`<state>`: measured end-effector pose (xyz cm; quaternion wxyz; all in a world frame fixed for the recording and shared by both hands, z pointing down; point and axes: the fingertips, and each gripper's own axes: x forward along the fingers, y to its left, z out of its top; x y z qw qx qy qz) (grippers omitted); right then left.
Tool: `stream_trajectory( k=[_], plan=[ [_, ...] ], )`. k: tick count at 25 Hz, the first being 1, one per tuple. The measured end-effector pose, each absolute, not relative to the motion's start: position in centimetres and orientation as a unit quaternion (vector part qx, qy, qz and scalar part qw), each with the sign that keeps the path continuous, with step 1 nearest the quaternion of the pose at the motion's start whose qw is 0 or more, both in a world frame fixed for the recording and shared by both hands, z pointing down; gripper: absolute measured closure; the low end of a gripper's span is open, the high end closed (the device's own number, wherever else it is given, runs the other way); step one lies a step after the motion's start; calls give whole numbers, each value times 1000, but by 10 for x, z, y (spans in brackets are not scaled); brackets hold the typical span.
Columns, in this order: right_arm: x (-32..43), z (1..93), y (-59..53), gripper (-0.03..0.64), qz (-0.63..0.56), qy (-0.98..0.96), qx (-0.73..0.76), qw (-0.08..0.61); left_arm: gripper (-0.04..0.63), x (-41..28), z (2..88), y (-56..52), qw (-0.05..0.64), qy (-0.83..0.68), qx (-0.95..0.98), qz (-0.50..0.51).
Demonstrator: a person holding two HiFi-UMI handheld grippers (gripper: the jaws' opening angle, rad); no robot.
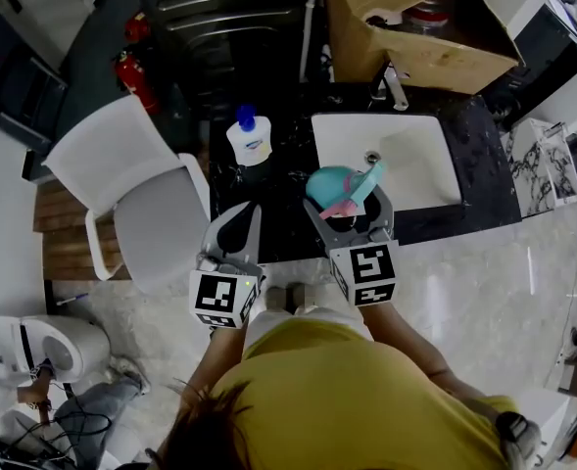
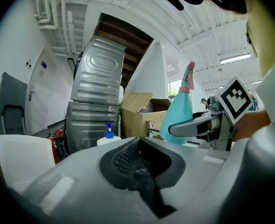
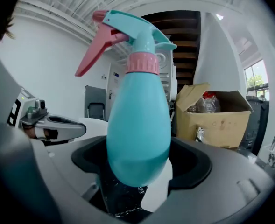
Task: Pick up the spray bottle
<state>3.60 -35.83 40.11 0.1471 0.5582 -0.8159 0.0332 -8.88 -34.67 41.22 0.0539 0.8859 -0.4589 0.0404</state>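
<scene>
The teal spray bottle [image 1: 339, 188] with a pink trigger is lifted above the black counter's front edge, with my right gripper [image 1: 348, 215] shut on its lower body. In the right gripper view the spray bottle [image 3: 138, 120] stands upright between the jaws and fills the middle, its nozzle pointing left. My left gripper [image 1: 235, 235] hovers beside it on the left, shut with nothing in it. From the left gripper view, the closed jaws of my left gripper [image 2: 139, 164] sit low in the frame, and the spray bottle [image 2: 181, 111] shows off to the right.
A white pump bottle with a blue top [image 1: 250, 140] stands on the black counter [image 1: 283, 204]. A white sink [image 1: 420, 164] lies to the right, with a cardboard box [image 1: 415, 32] behind it. A white chair [image 1: 136, 194] stands at the left near a red fire extinguisher [image 1: 136, 78].
</scene>
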Motion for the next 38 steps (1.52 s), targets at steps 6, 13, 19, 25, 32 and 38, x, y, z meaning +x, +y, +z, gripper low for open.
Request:
stream_trajectory(
  k=[6, 13, 19, 25, 32, 38],
  plan=[
    [59, 385, -352, 227, 42, -801, 581, 137, 592, -83, 395, -347, 55, -459, 886, 33],
    [71, 376, -353, 227, 38, -797, 588, 132, 592, -83, 374, -345, 40, -465, 884, 22],
    [68, 384, -358, 227, 44, -799, 584, 137, 592, -85, 370, -348, 34, -469, 882, 23],
    [65, 389, -357, 227, 49, -802, 580, 136, 592, -84, 372, -349, 35, -469, 882, 25],
    [64, 389, -355, 227, 51, -801, 580, 137, 592, -80, 371, -349, 33, -465, 884, 23],
    [64, 392, -352, 227, 53, -802, 580, 137, 592, -80, 372, -348, 32, -465, 885, 22]
  ],
)
